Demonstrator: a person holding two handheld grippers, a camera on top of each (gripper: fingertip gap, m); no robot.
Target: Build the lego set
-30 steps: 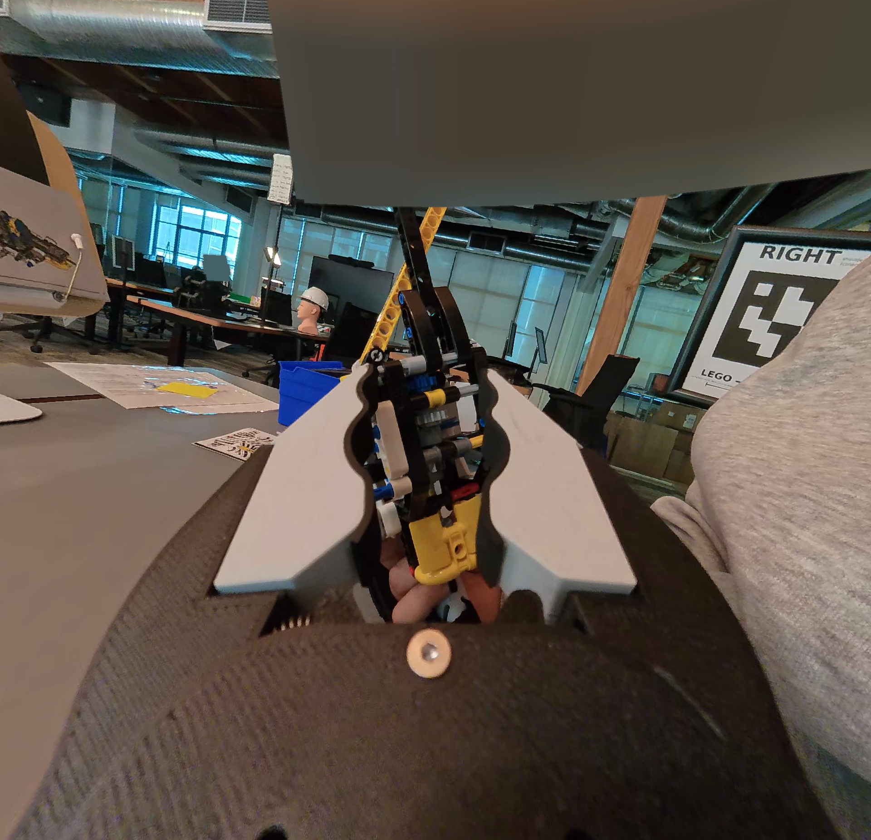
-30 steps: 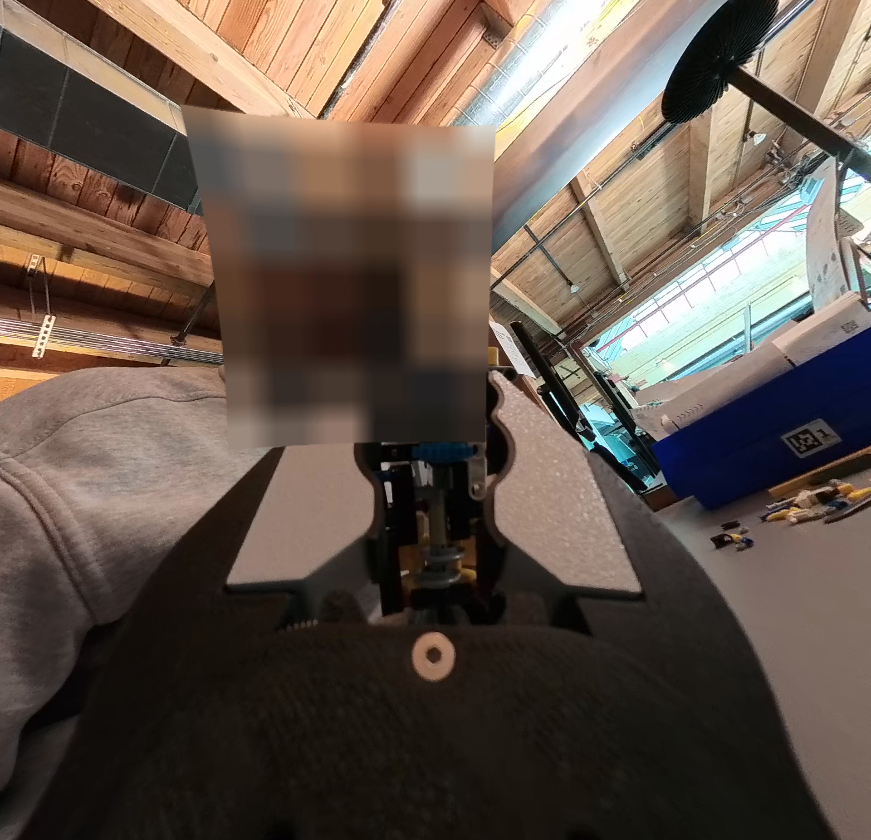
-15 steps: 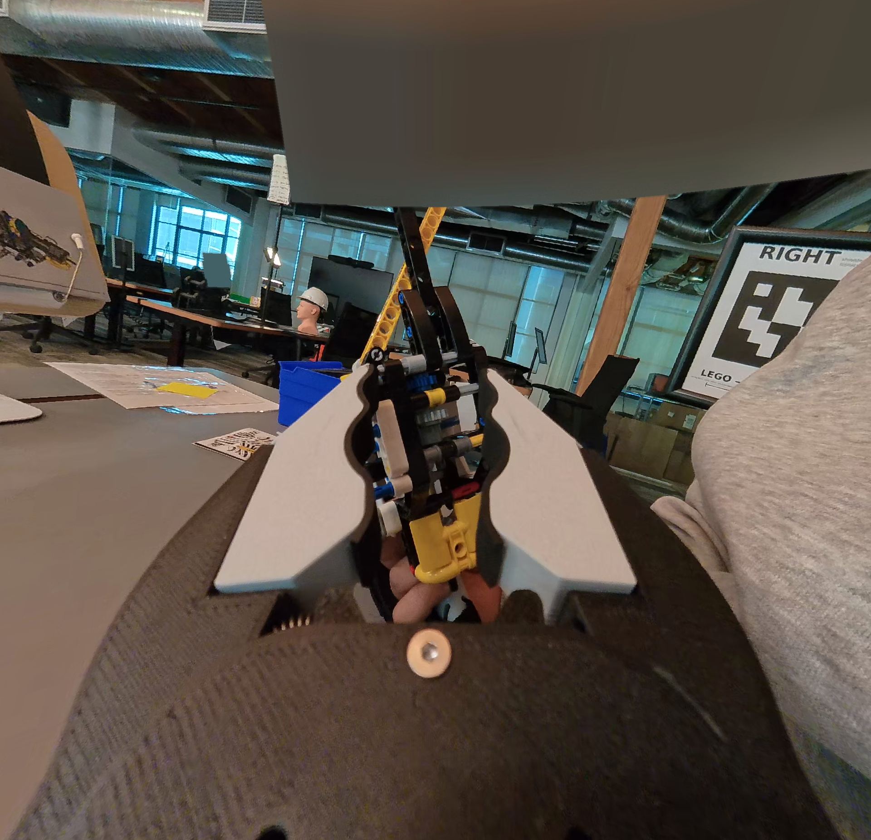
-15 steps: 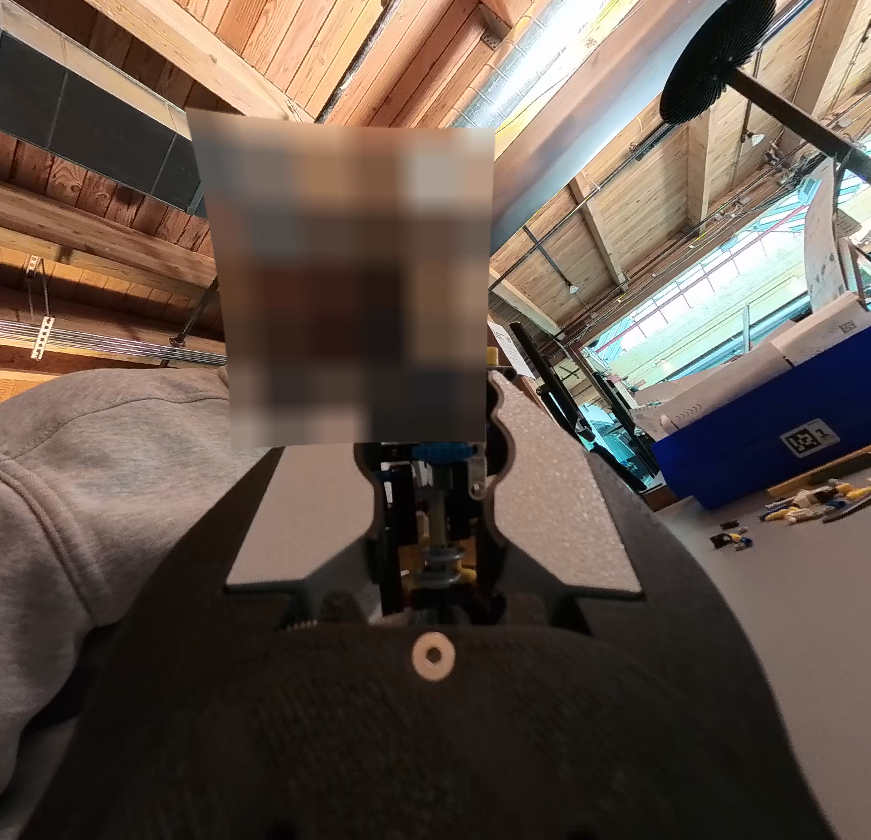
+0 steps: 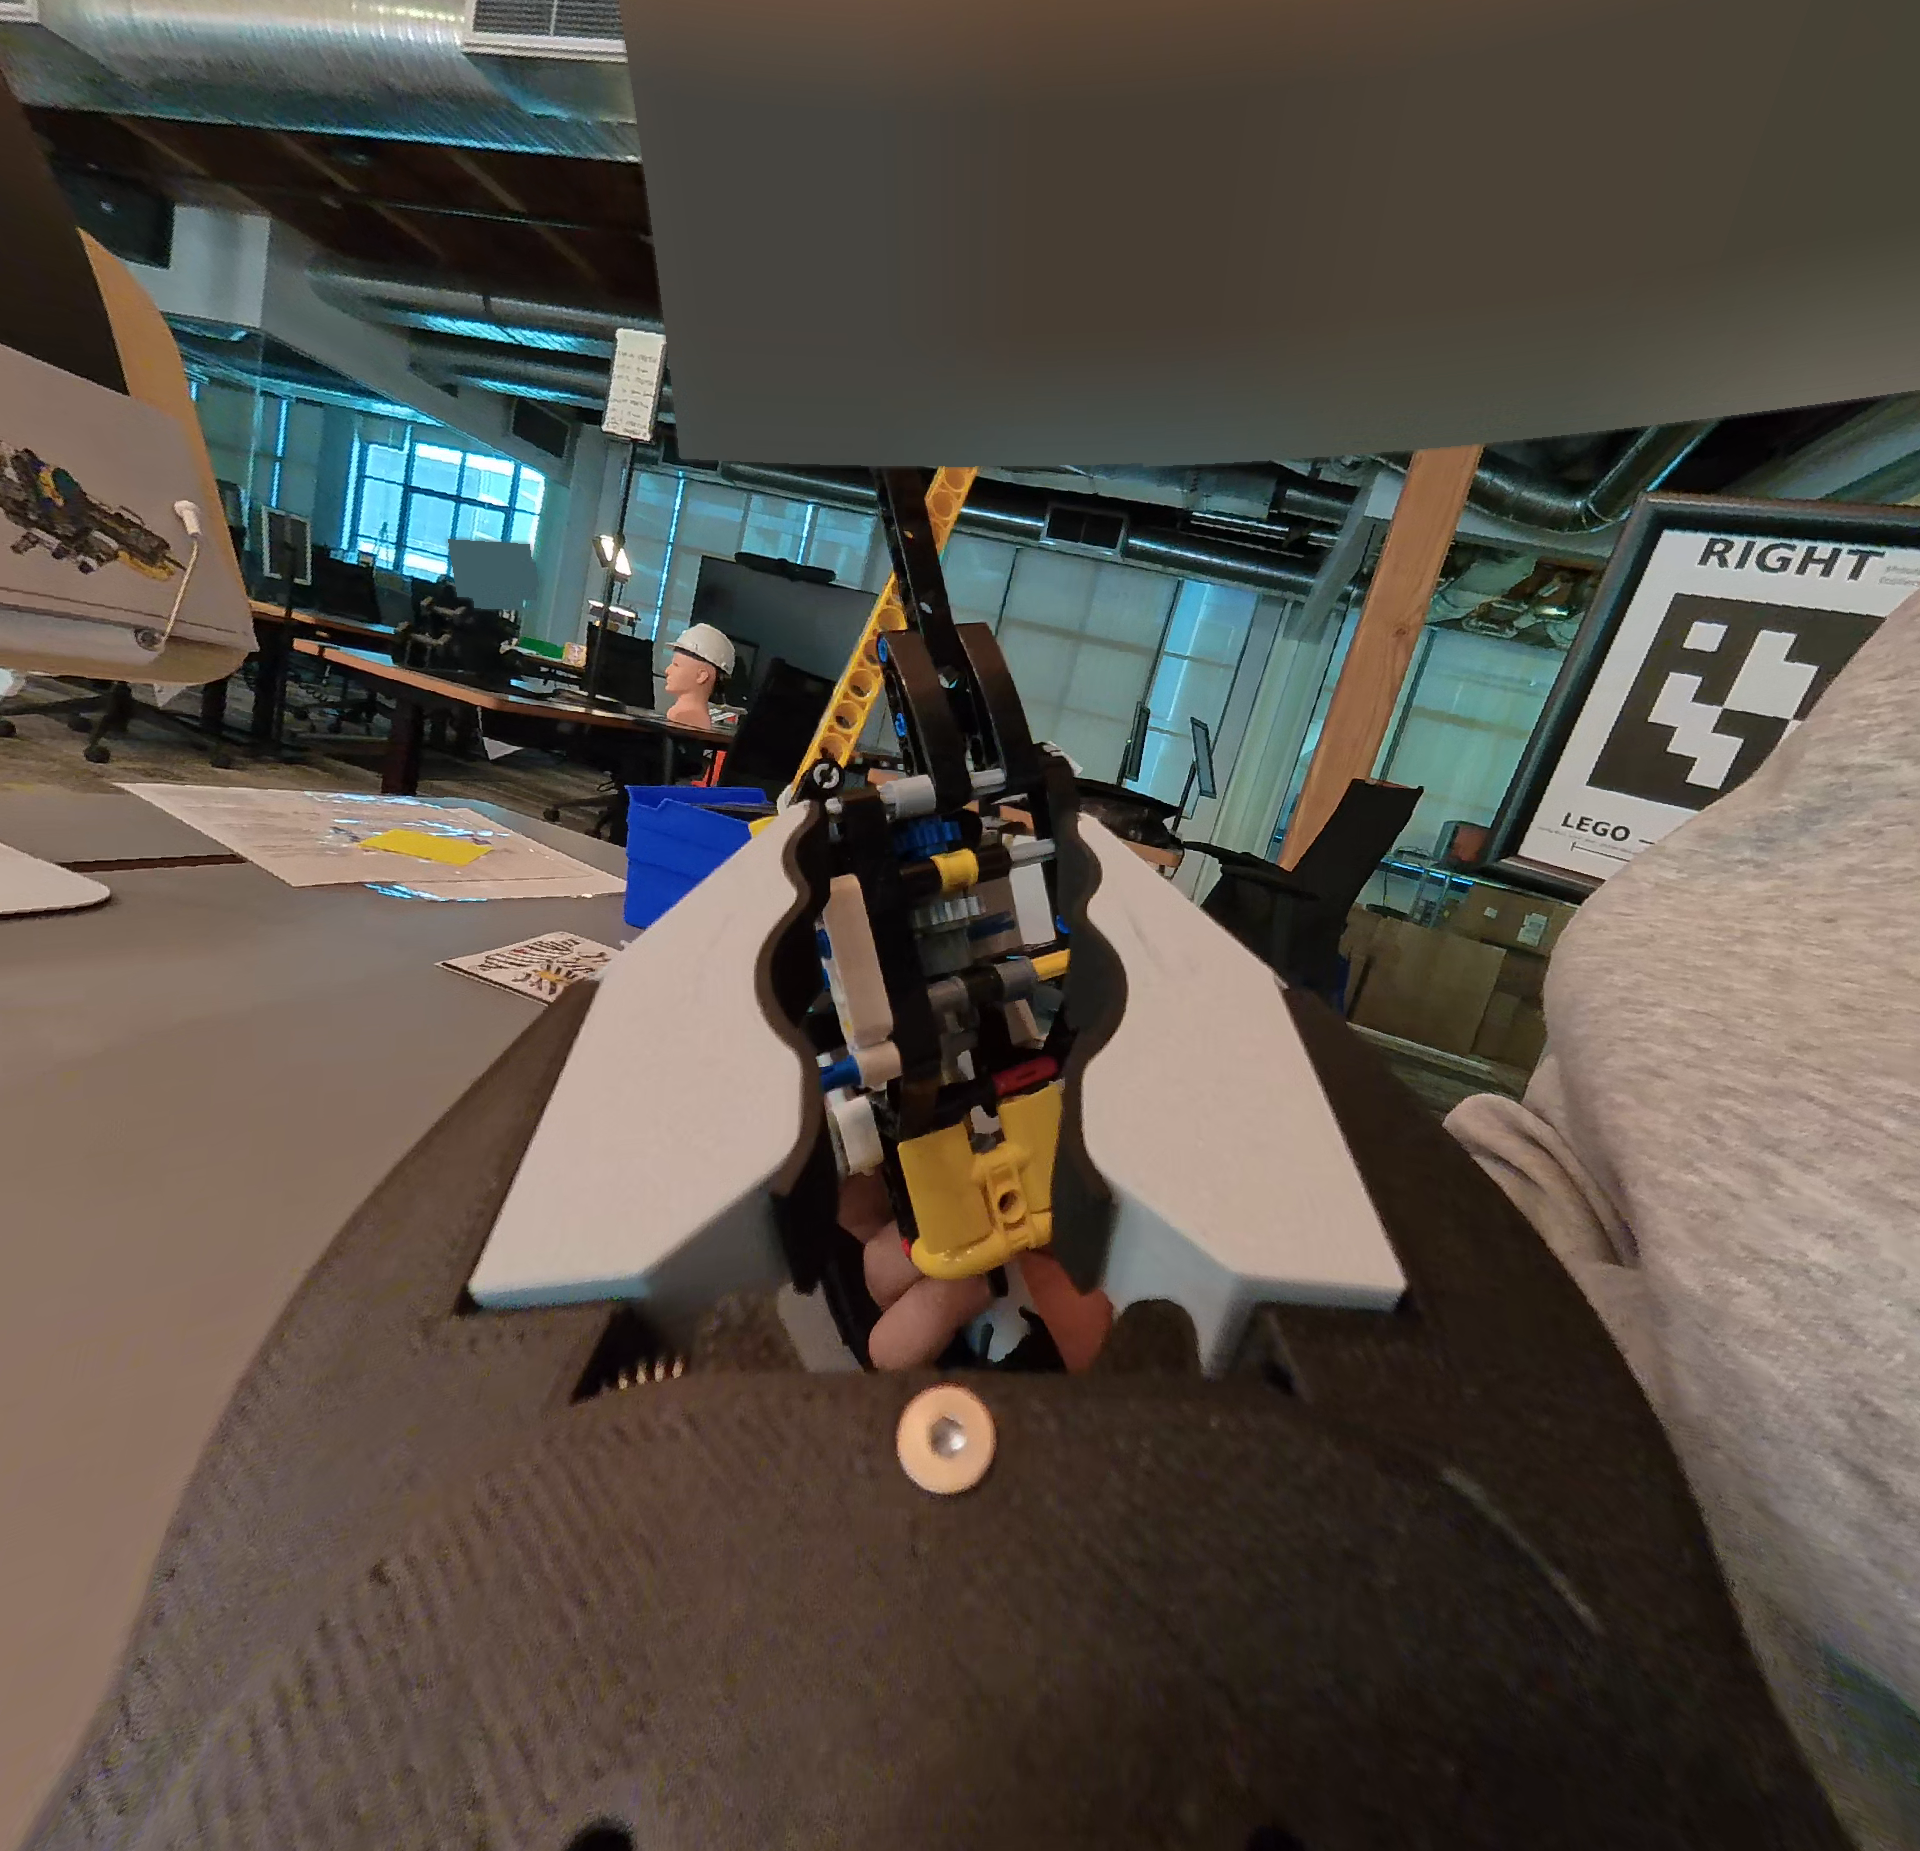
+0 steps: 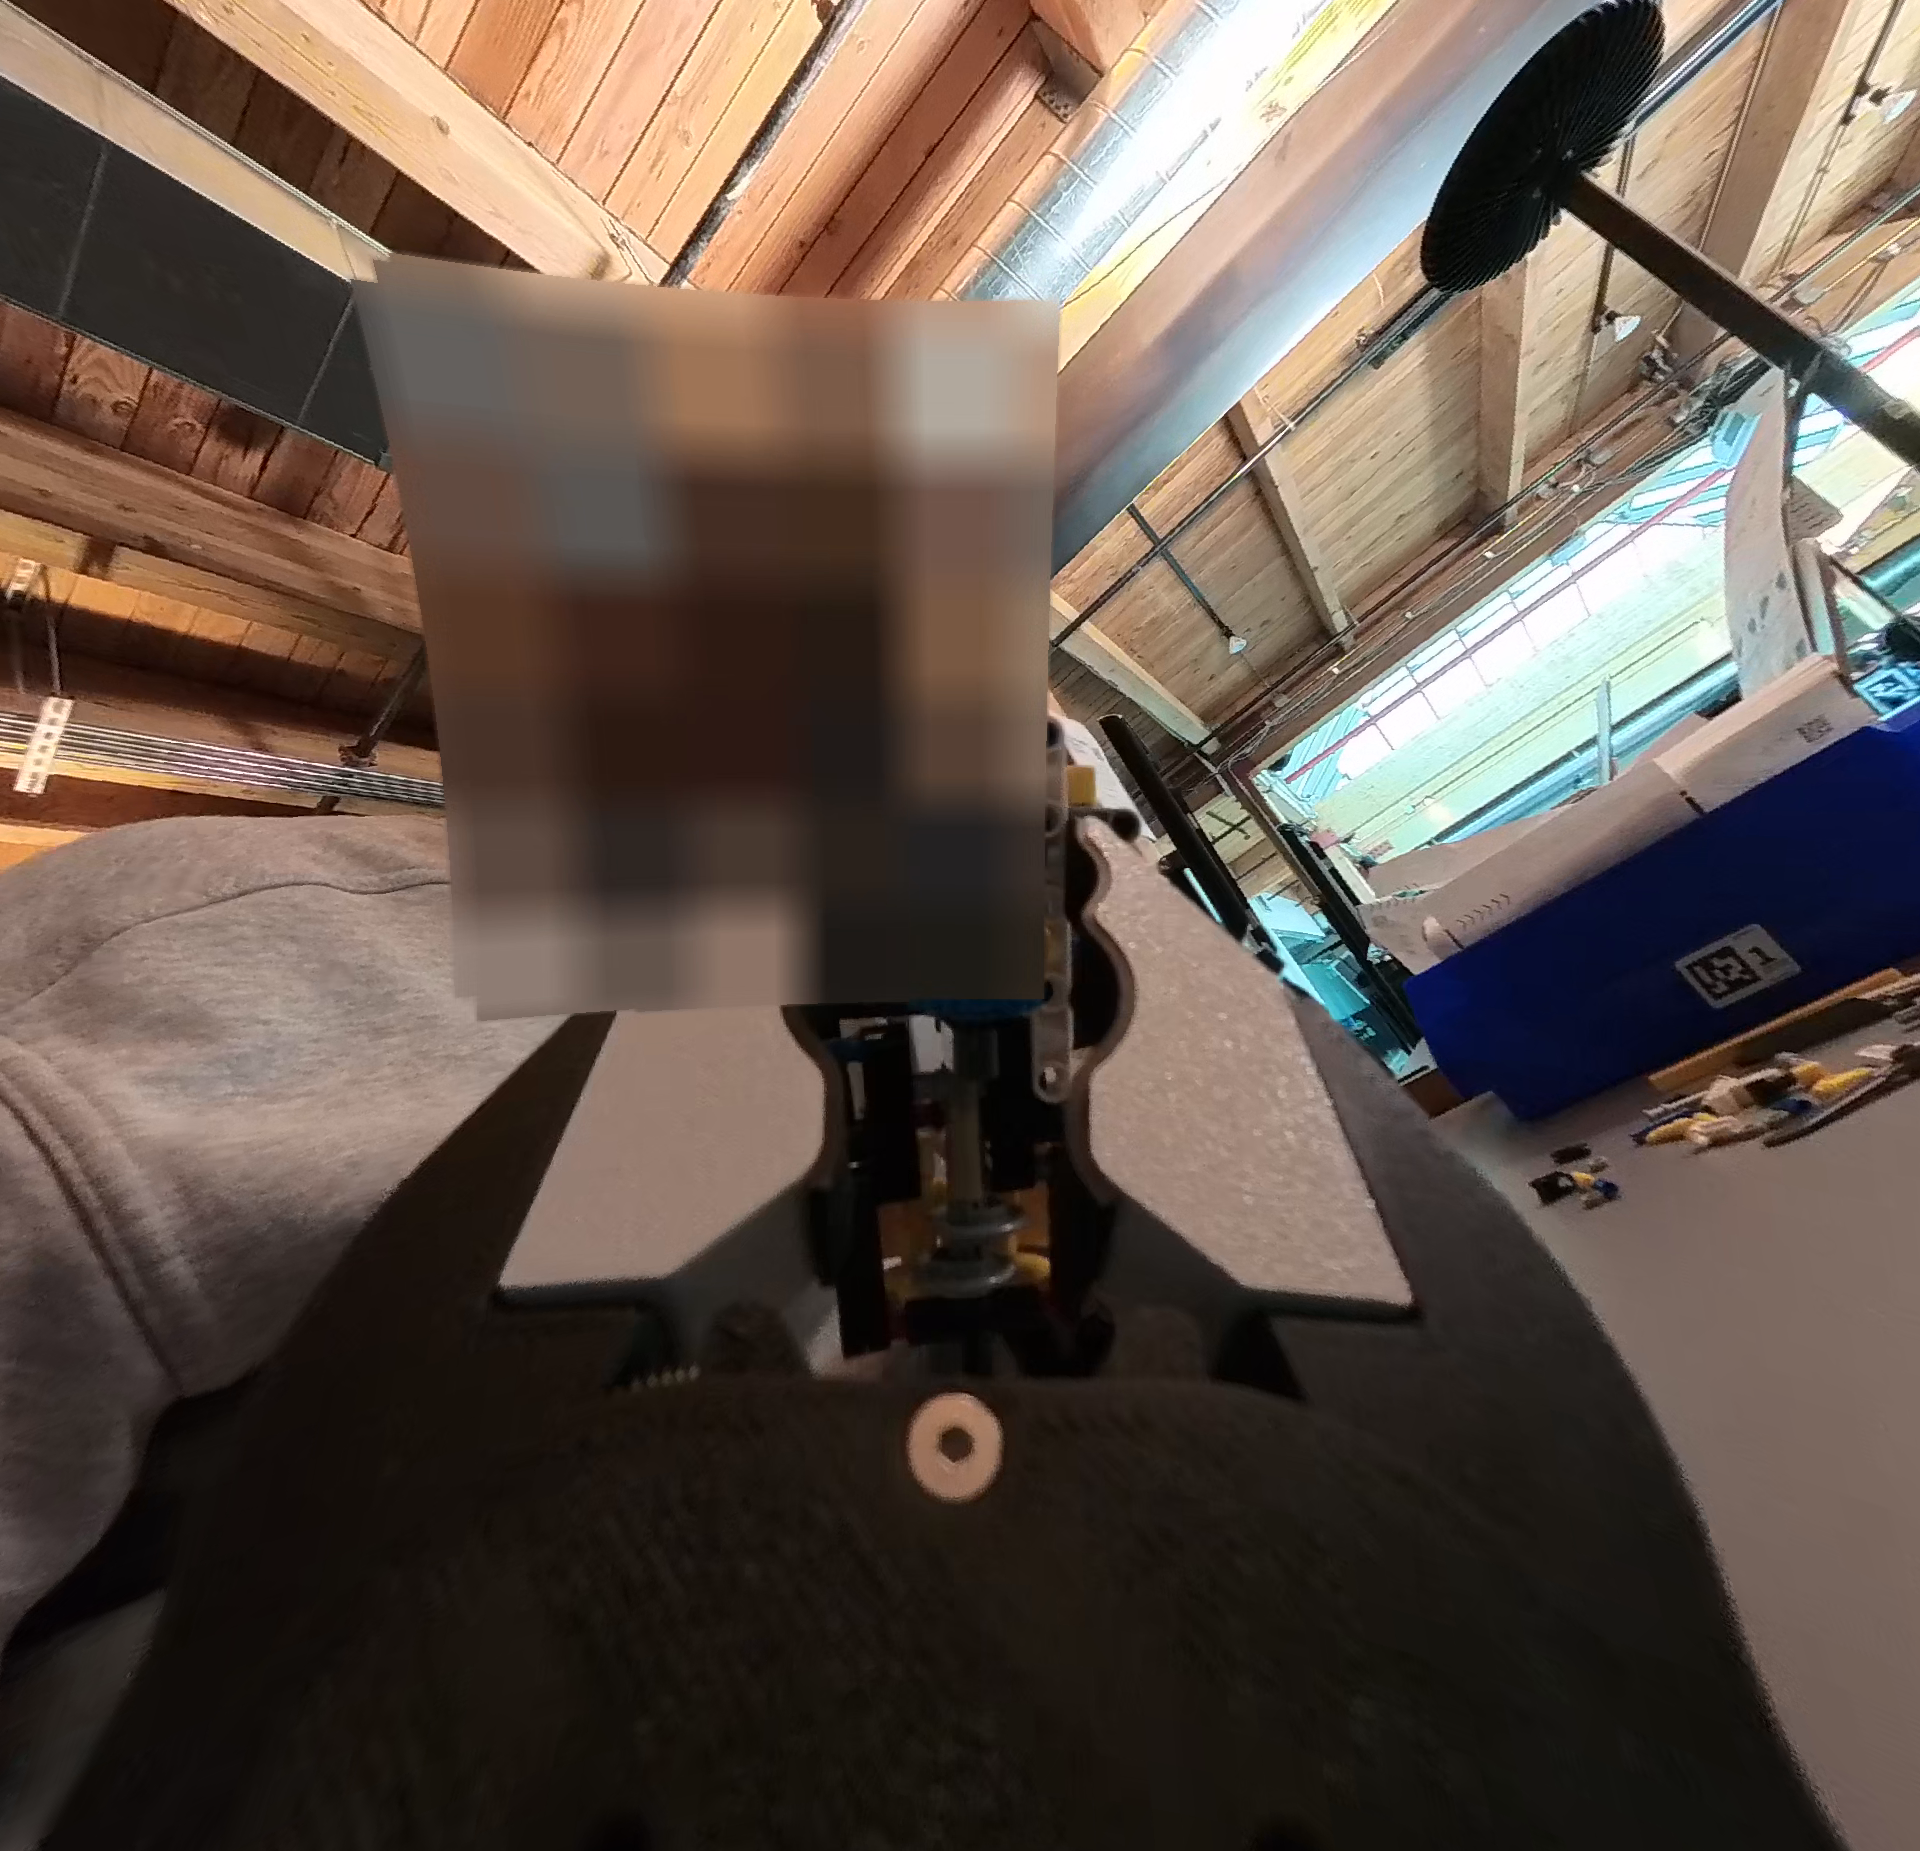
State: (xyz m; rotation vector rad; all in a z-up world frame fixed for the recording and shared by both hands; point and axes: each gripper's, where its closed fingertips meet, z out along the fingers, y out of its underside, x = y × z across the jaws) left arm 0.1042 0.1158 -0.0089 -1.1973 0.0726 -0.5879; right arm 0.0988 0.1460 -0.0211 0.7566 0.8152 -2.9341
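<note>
Both claws clamping the same lego build, held up off the table.

Left wrist view: left gripper [image 5: 940, 970] pinching the black-and-yellow lego technic assembly with gears and axles [image 5: 951, 980] between its grey wedge fingers [image 5: 665, 1063], jaws closed onto its sides; yellow beam and black arm sticking up past the fingertips; bare fingers [image 5: 904, 1302] showing under the yellow end of the model; blue plastic bin [image 5: 681, 845] and white instruction sheets [image 5: 374, 845] lying on the grey table [image 5: 208, 1074] behind; grey sweatshirt sleeve [image 5: 1745, 1126] filling the right edge. Right wrist view: right gripper [image 6: 951, 1022] squeezing the same assembly [image 6: 966, 1157], grey axle running down the gap, upper part hidden behind the mosaic patch; blue bin with square marker label [image 6: 1662, 970] sitting on the table [image 6: 1714, 1386] at right, small loose lego pieces [image 6: 1725, 1115] lying just in front of it.
</note>
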